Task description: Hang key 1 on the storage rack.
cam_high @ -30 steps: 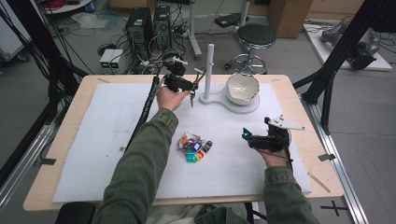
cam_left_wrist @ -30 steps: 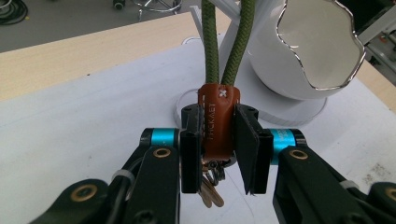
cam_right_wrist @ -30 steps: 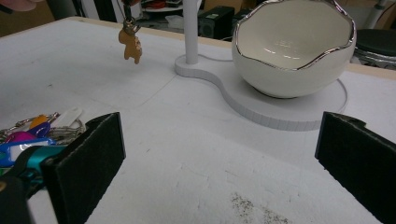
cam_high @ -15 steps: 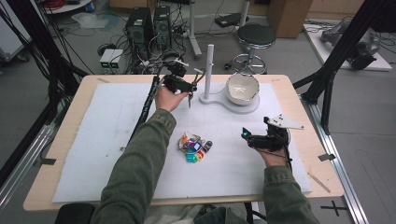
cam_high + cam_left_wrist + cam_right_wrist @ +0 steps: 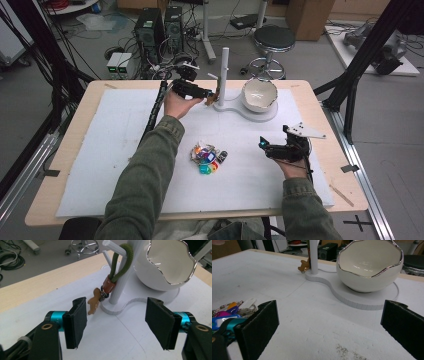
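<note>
A white stand (image 5: 225,70) with a post and side pegs rises at the back of the table. From one peg hangs a green cord keychain (image 5: 120,262) with an orange clasp and a gingerbread-man charm (image 5: 93,303). My left gripper (image 5: 117,305) sits just in front of it. Its jaws have just been opening and stand apart with nothing between them; the charm dangles just past one pad. In the high view the left gripper (image 5: 205,94) is beside the post. My right gripper (image 5: 332,322) rests open on the mat, seen at right in the high view (image 5: 267,149).
A white bowl (image 5: 260,95) with a wavy silver rim sits on the stand's base, right of the post. A heap of colourful keys and tags (image 5: 207,156) lies mid-mat, left of the right gripper. The white mat (image 5: 115,130) covers the wooden table.
The left gripper's jaws have opened and let go of the keychain, which now hangs from the peg by its green loop. Neither hand has shifted noticeably.
</note>
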{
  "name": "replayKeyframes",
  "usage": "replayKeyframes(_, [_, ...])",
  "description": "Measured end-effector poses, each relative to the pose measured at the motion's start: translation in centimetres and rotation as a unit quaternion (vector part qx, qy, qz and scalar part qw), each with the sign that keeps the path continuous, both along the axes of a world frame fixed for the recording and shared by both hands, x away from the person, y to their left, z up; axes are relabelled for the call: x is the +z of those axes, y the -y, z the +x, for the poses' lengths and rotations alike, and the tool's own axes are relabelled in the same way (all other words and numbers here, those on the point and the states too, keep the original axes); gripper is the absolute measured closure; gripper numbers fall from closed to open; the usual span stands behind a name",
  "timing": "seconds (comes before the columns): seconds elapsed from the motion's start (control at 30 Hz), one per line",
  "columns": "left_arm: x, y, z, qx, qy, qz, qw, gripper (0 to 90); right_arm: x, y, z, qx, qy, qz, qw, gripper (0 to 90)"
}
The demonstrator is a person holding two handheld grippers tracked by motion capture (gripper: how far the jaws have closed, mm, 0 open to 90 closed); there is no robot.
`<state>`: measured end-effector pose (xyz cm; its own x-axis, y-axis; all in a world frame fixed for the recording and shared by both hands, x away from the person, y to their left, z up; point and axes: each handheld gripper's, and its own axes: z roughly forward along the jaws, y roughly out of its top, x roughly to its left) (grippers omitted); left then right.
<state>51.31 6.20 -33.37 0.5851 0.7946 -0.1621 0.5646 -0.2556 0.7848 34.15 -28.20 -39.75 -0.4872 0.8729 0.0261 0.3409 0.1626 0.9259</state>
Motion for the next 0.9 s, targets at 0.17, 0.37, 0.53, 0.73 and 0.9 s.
replayKeyframes(0.17, [0.1, -0.4, -0.2, 0.006, 0.001, 0.0, 1.0, 22.6, 0.0, -0.1, 0.0, -0.001, -0.002, 0.001, 1.0, 0.6])
replayKeyframes(0.37, [-0.1, -1.0, -0.4, 0.026, -0.005, 0.011, 0.9996, 1.6, 0.0, 0.0, 0.0, 0.0, -0.001, 0.001, 1.0, 0.6])
replayKeyframes(0.53, [-0.2, -1.7, -1.0, 0.023, -0.003, 0.013, 0.9996, 1.6, 0.0, 0.0, 0.0, 0.001, -0.001, 0.001, 1.0, 0.6])
replayKeyframes(0.73, [-0.3, -2.8, -1.6, 0.027, 0.003, 0.021, 0.9994, 1.6, 0.0, 0.0, 0.0, 0.0, -0.001, 0.003, 1.0, 0.6])
replayKeyframes(0.9, [-0.7, -3.8, -2.1, 0.034, 0.001, 0.028, 0.9991, 1.6, 0.0, 0.0, 0.1, -0.001, -0.001, 0.002, 1.0, 0.6])
